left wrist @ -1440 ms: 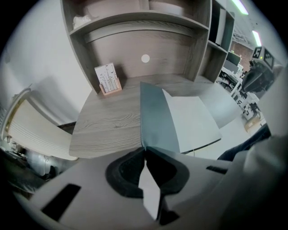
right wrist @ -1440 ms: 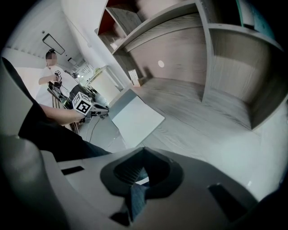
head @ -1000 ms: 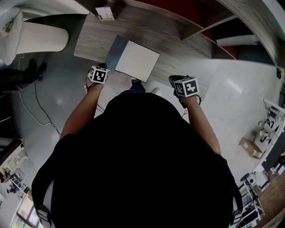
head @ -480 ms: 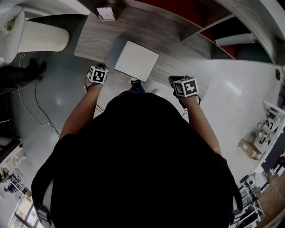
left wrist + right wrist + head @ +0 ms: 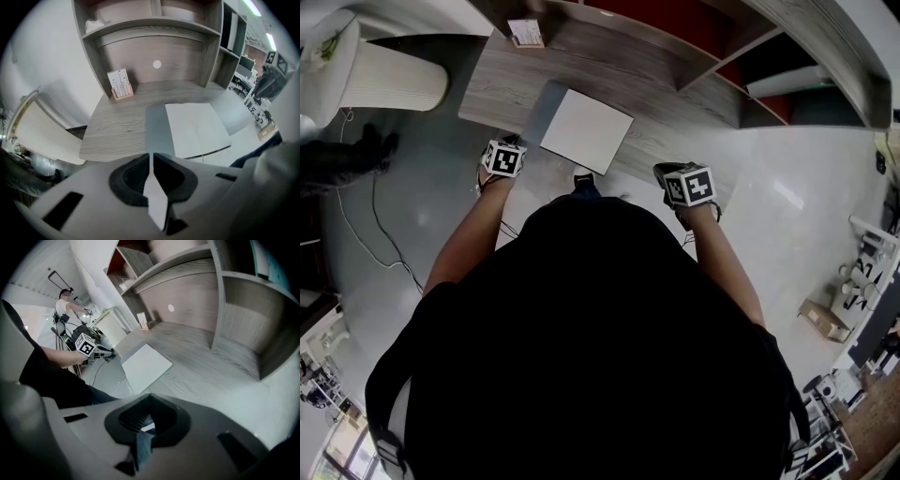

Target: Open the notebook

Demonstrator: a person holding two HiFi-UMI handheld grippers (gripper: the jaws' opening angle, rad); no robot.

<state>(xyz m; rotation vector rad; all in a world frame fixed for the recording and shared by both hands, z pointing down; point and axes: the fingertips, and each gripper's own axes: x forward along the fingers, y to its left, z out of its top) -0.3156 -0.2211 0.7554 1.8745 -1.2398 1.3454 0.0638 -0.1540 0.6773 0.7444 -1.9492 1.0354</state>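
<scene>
Notebook sits upper centre of head view on the wood desk. White page faces up, grey cover turned out to its left, so it reads as open. L gripper & R gripper are low in frame, off the desk edge. Both have jaws closed to a slit w/ nothing held. To finish well, keep tips clear of cover. If it springs back, press flat nr spine.

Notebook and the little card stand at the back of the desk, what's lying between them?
Nothing. Only bare wood-grain desk lies between the notebook and the card stand, shown most clearly in the left gripper view.
</scene>
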